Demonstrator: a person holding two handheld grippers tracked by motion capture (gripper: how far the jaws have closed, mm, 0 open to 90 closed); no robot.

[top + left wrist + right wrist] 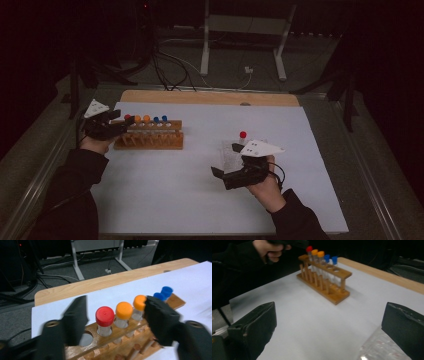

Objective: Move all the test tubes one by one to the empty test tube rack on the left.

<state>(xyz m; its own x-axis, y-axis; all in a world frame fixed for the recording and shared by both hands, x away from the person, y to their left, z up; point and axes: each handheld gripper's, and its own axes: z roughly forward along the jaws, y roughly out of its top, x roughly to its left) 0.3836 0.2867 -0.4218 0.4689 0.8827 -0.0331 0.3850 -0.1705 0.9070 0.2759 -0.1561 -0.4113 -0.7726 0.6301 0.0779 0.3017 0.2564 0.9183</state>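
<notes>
No text, label, brand or number can be read anywhere; the tube caps [105,315] are plain red, orange and blue; the wooden rack [329,282] bears no print. The grey plate [261,147] on the right gripper shows small dark marks, too small to read.

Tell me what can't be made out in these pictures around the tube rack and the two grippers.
- Wooden rack: its lower part is cut off by the bottom edge of the left gripper view.
- Blue-capped tubes: partly hidden behind a black jaw there.
- Clear plastic holder: cut off at the corner of the right gripper view.
- Red-capped tube: too small in the high view to show how it stands.
</notes>
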